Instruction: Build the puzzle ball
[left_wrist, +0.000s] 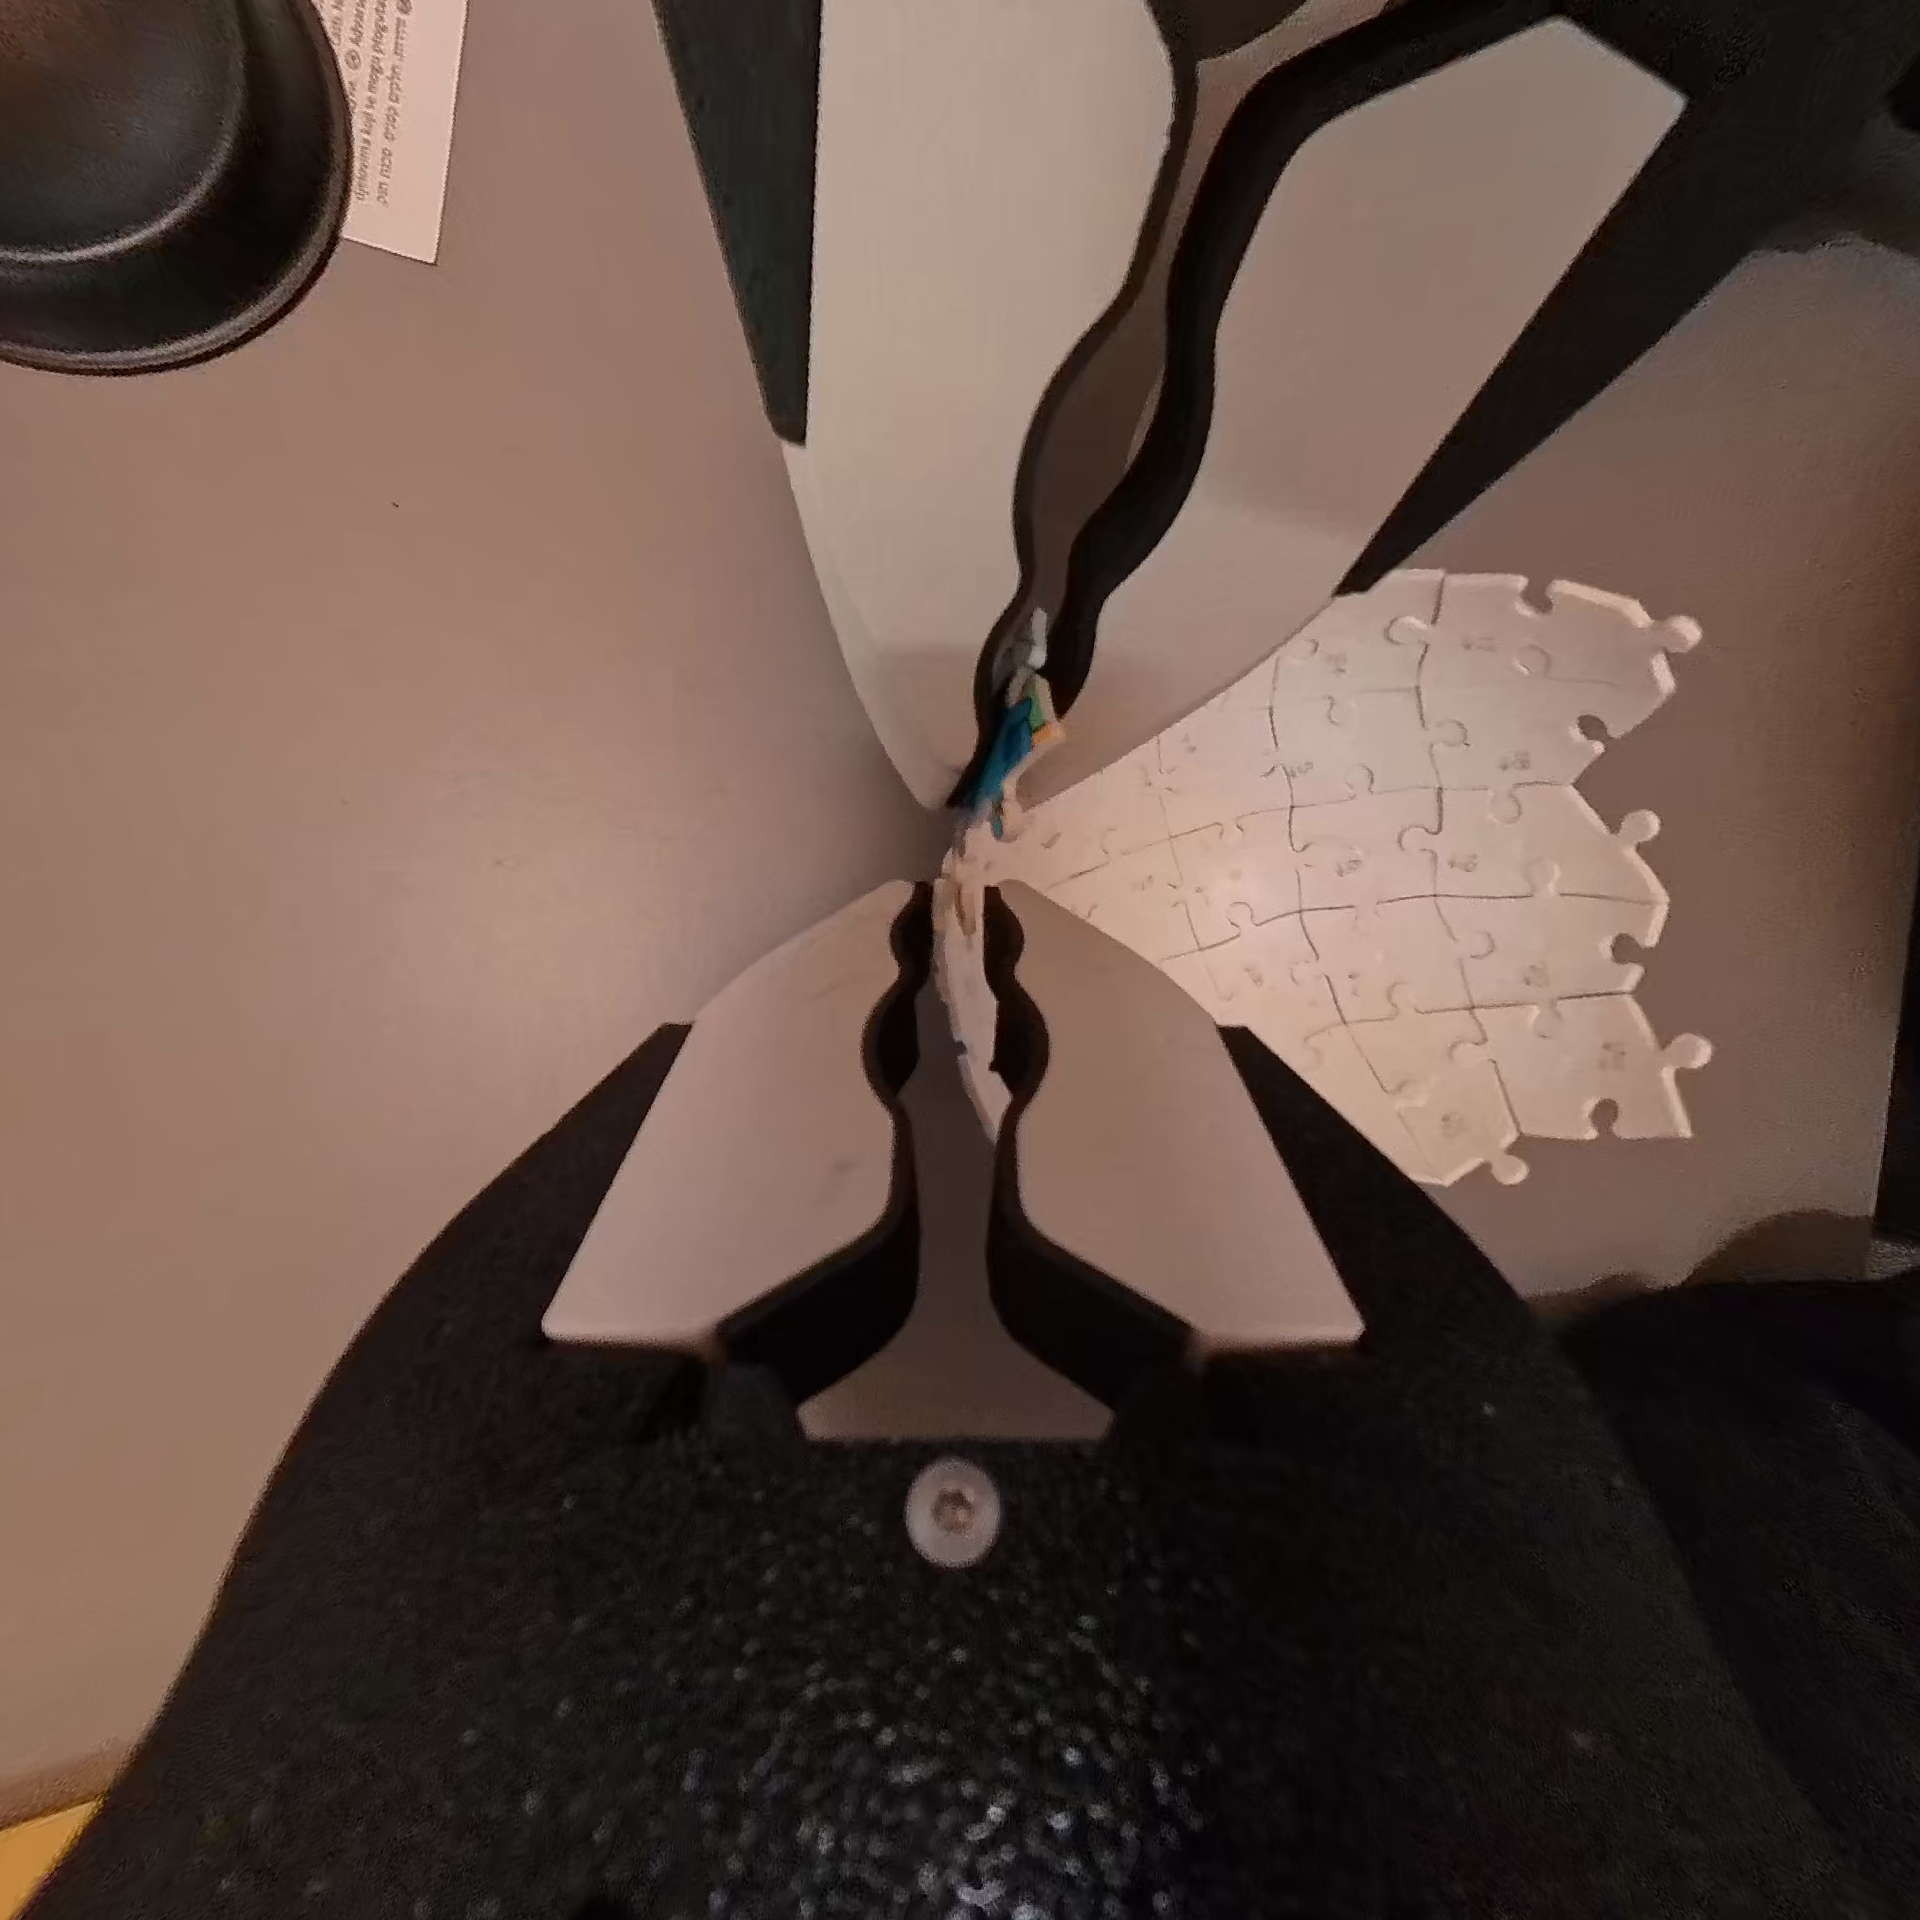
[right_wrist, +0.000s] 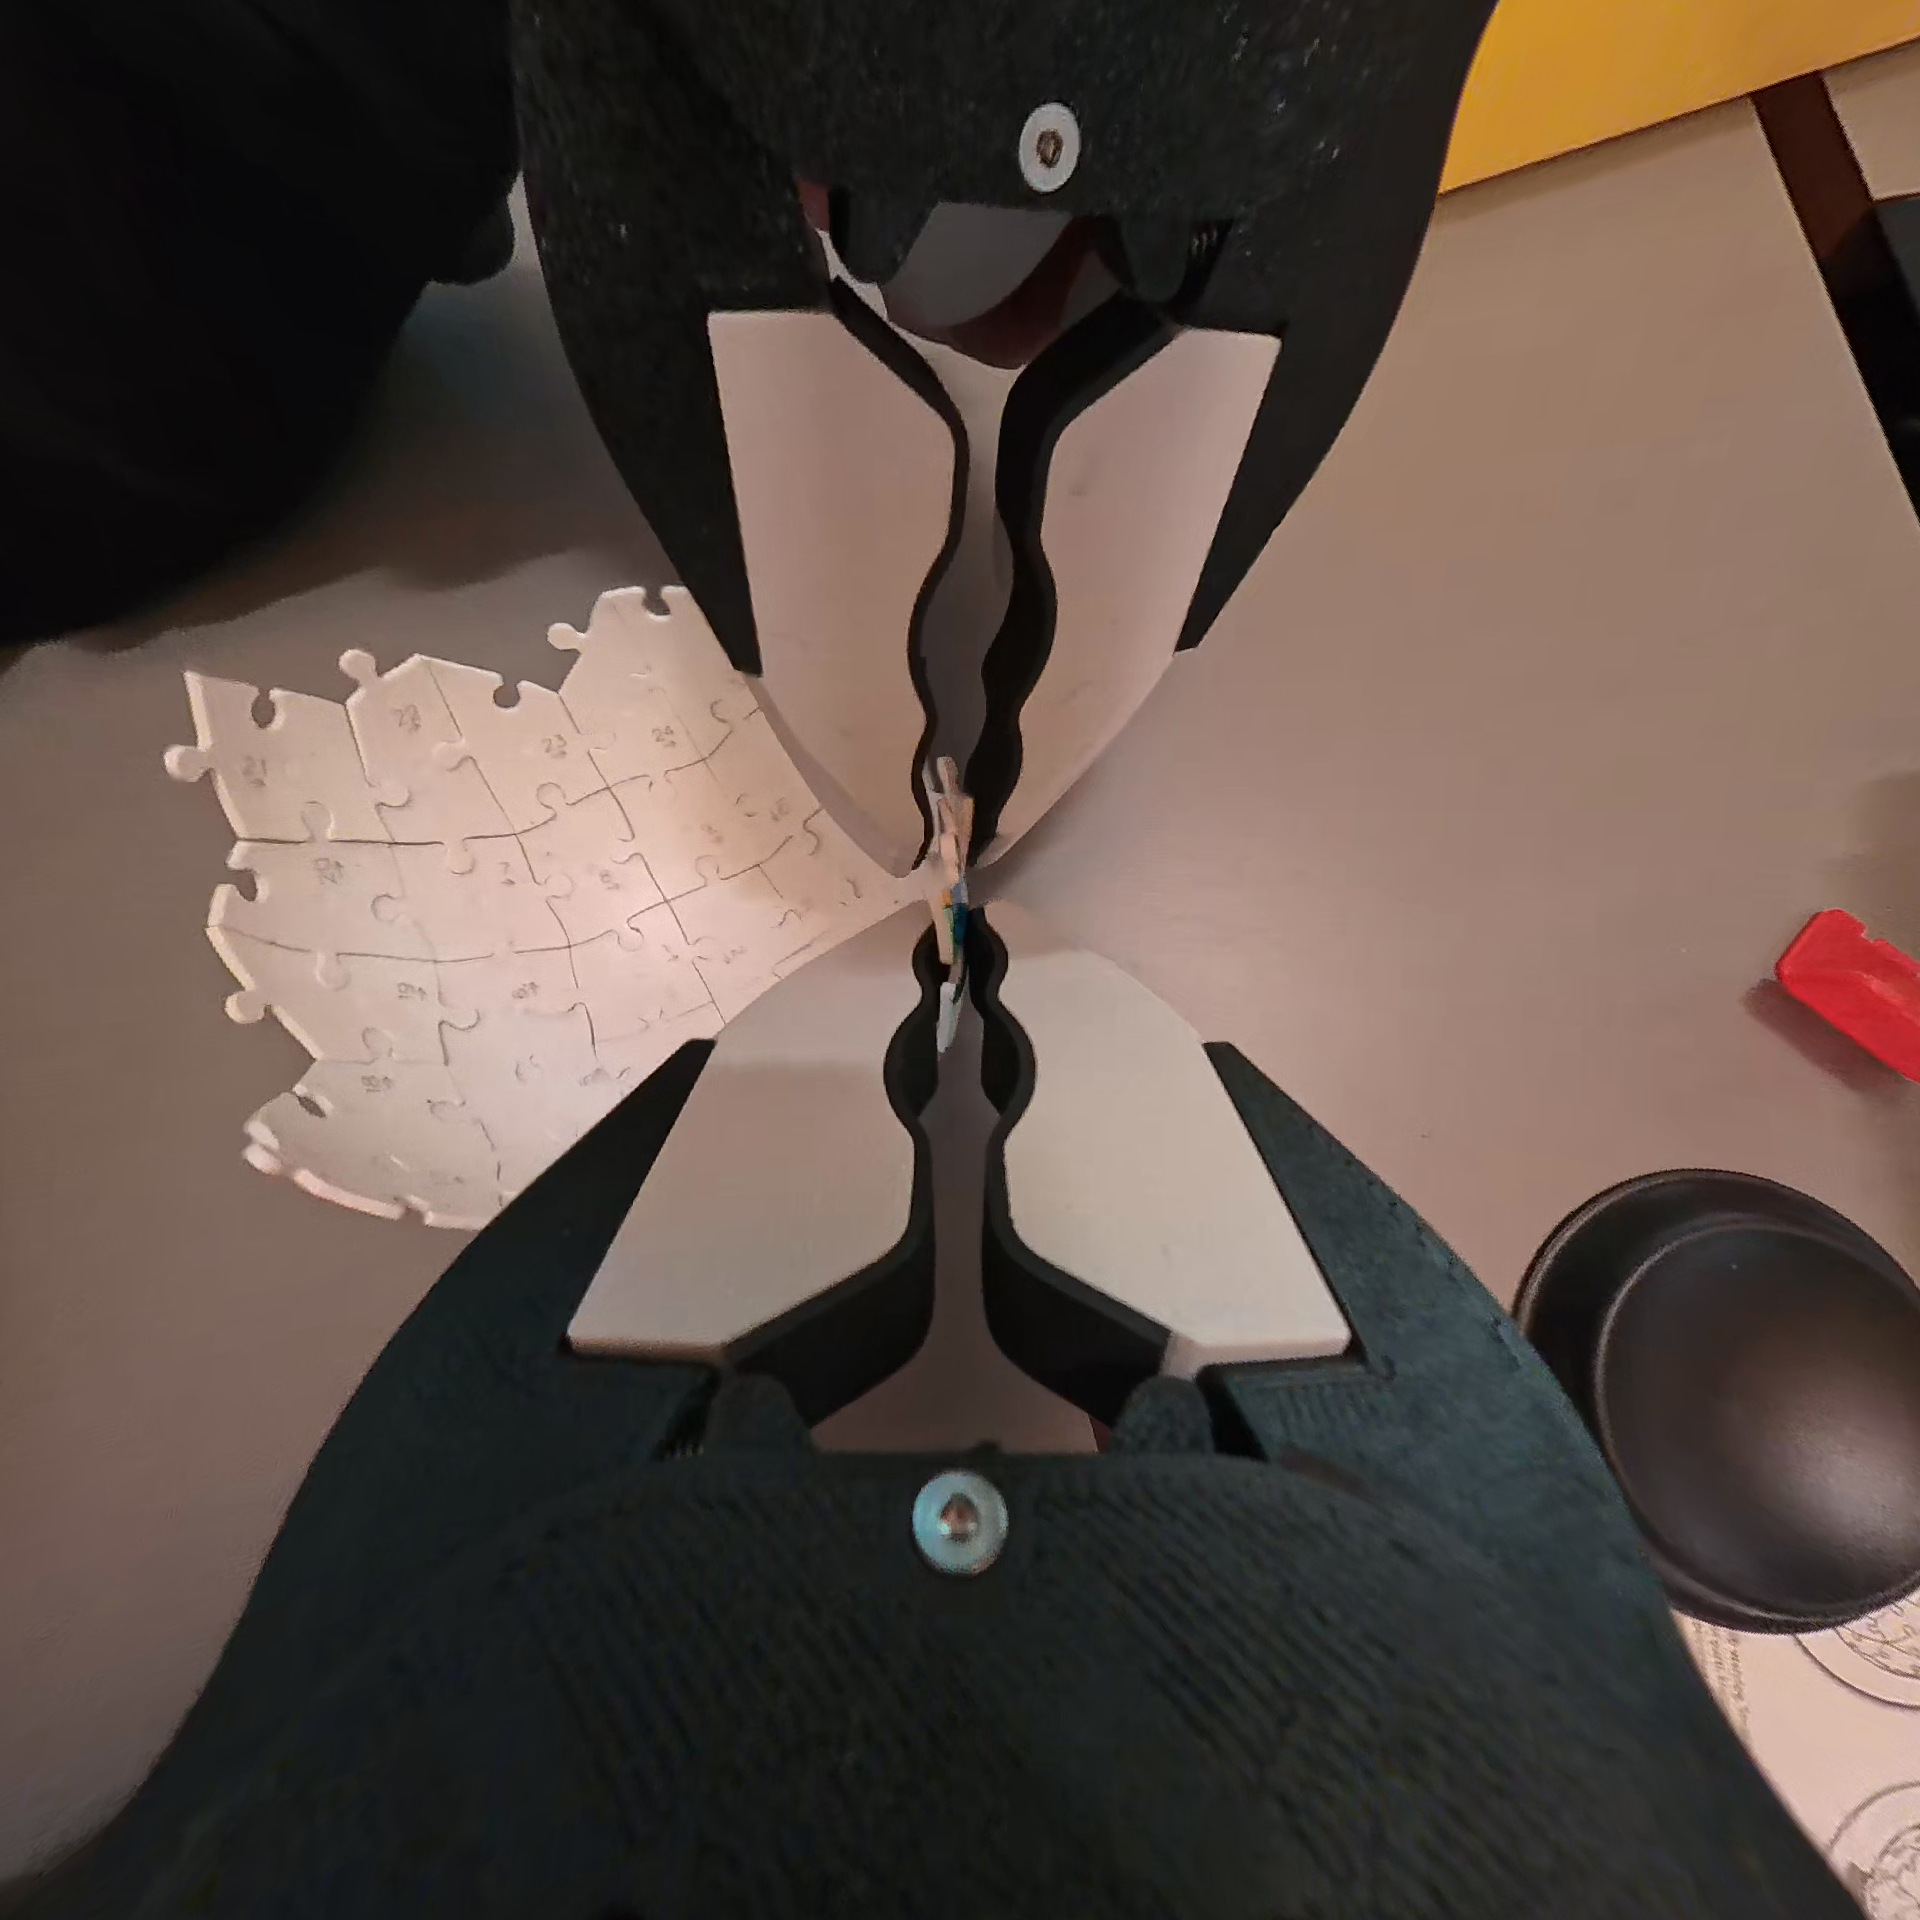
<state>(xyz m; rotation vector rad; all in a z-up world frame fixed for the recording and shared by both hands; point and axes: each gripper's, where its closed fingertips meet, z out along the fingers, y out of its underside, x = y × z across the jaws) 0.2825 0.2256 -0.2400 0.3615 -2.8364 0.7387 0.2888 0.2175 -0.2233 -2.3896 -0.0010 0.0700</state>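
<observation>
A curved white shell of joined puzzle pieces (left_wrist: 1455, 883), inner side up with small marks on the pieces, lies on the beige table (left_wrist: 364, 727). My left gripper (left_wrist: 961, 904) is shut on the shell's edge. My right gripper (left_wrist: 997, 790) comes from the opposite side, tip to tip, shut on a single puzzle piece (left_wrist: 1018, 727) with a blue and green face. In the right wrist view, my right gripper (right_wrist: 961, 940) holds that piece (right_wrist: 950, 997) against the shell (right_wrist: 468, 914), next to my left gripper (right_wrist: 951, 842).
A black dome-shaped bowl (right_wrist: 1745, 1403) sits on a printed paper sheet (right_wrist: 1849, 1704) right of my right gripper; it also shows in the left wrist view (left_wrist: 135, 177). A red object (right_wrist: 1849, 987) lies at the right edge. A yellow surface (right_wrist: 1621, 73) is beyond the table. My two grippers' fingertips are within a few centimetres of each other. The black dome-shaped bowl (right_wrist: 1745, 1403) is about equally far from each gripper, around 15 centimeters.
</observation>
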